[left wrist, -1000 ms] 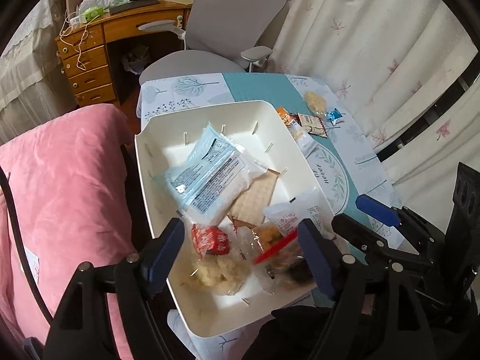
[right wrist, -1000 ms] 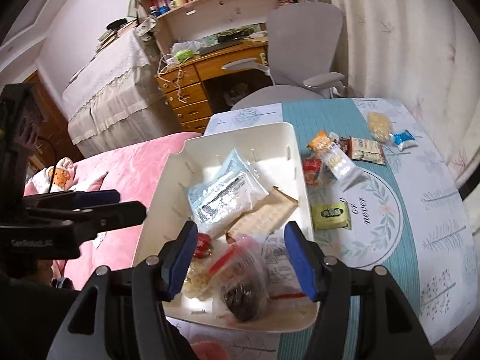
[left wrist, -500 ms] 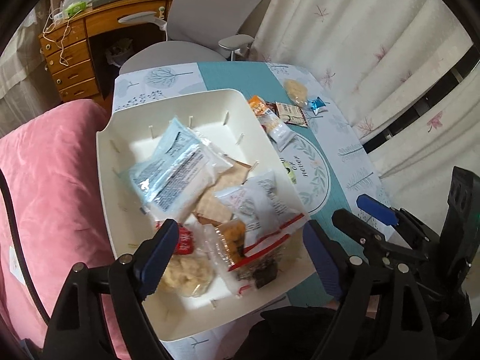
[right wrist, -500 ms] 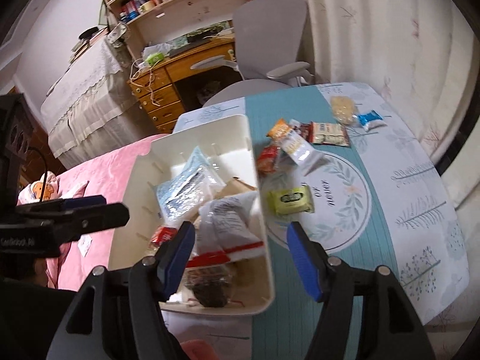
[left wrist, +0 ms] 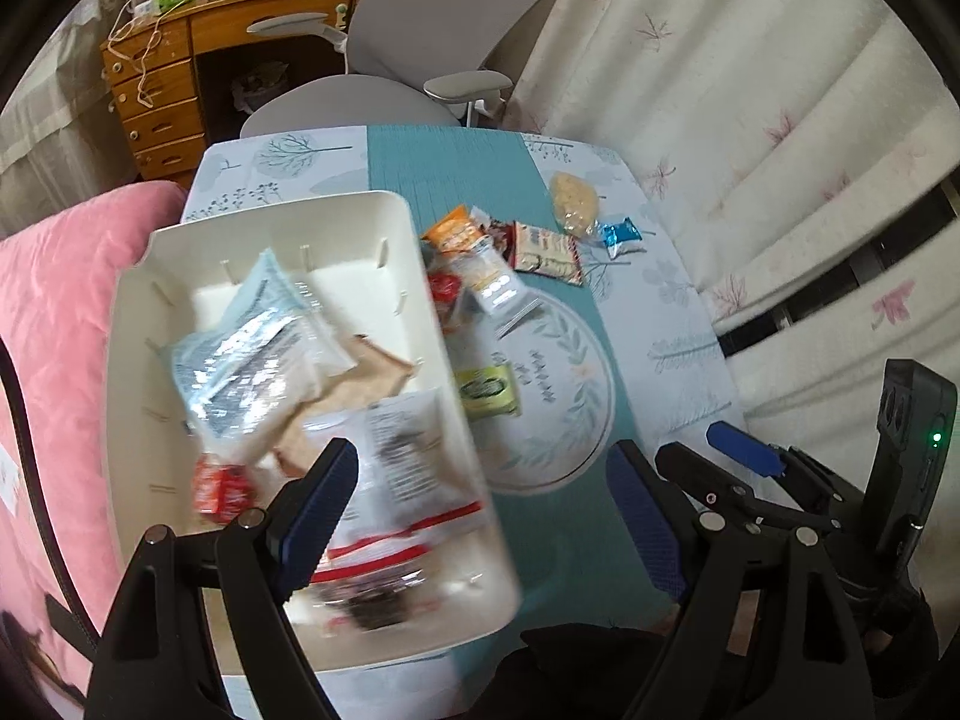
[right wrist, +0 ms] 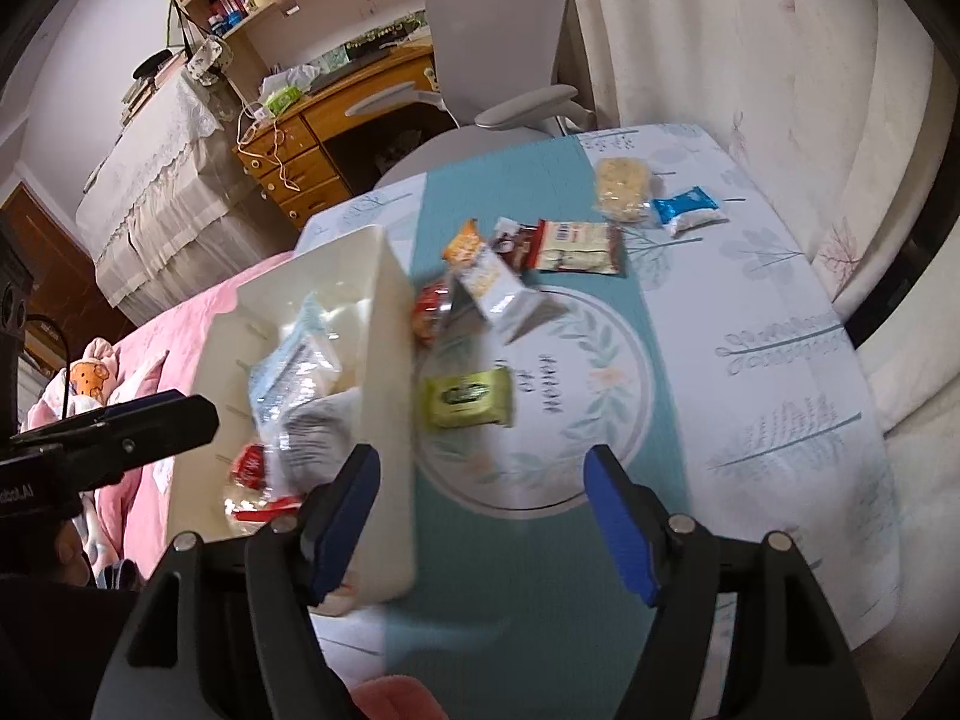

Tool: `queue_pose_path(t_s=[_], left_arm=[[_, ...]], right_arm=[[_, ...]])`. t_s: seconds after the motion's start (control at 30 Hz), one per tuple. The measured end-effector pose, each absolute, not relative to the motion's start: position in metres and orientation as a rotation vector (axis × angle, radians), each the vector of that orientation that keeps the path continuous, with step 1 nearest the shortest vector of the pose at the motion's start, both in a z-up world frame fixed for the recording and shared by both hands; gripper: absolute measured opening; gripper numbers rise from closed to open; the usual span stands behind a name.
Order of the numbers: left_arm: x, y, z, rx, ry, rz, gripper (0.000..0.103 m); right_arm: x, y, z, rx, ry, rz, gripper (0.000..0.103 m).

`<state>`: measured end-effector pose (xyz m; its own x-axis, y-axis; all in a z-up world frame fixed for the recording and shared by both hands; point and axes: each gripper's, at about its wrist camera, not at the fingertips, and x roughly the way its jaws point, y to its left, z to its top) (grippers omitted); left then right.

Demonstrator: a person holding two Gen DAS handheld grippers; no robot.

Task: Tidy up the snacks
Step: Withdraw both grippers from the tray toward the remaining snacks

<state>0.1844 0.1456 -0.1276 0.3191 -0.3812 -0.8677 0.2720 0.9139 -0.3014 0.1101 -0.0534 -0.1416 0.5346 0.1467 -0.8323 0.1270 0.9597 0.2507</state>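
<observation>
Scene: we see a white rectangular plastic bin (left wrist: 384,228) at the table's left, already holding several packets, and loose snacks on the teal-and-white patterned tablecloth (right wrist: 750,312) to its right.
Target thing: we judge the next pick to be the green rectangular foil snack packet (right wrist: 468,399), lying flat just beside the bin's right wall, not touching it as far as we can tell.
Direction from fingers: in the right wrist view the packet sits ahead of the right gripper (right wrist: 483,519), slightly toward its left finger.
Long axis: the packet runs roughly across the view, nearly in line with the finger gap, so we would expect a wrist roll or a grip on its short ends.
Nearer hand: the right one; the left gripper (left wrist: 480,513) straddles the bin's right wall, with the packet (left wrist: 487,390) ahead.
Finger state: both pairs stand wide and carry nothing; the jaws of both have just been opening.
Remaining: 6 or so packets (right wrist: 576,246) lie farther up the cloth.
</observation>
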Motion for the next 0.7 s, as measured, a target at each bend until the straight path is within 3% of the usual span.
queue_pose_path(t_s=[0.4, 0.7], left_arm=[[0.208, 0.057, -0.152, -0.257, 1.173, -0.27, 0.084], [0.239, 0.03, -0.19, -0.311, 1.232, -0.052, 0.084]], right_arm=[[0.14, -0.154, -0.155, 0.258, 1.097, 0.088, 0.071], [0.177, -0.209, -0.174, 0.274, 1.059, 0.08, 0.071]])
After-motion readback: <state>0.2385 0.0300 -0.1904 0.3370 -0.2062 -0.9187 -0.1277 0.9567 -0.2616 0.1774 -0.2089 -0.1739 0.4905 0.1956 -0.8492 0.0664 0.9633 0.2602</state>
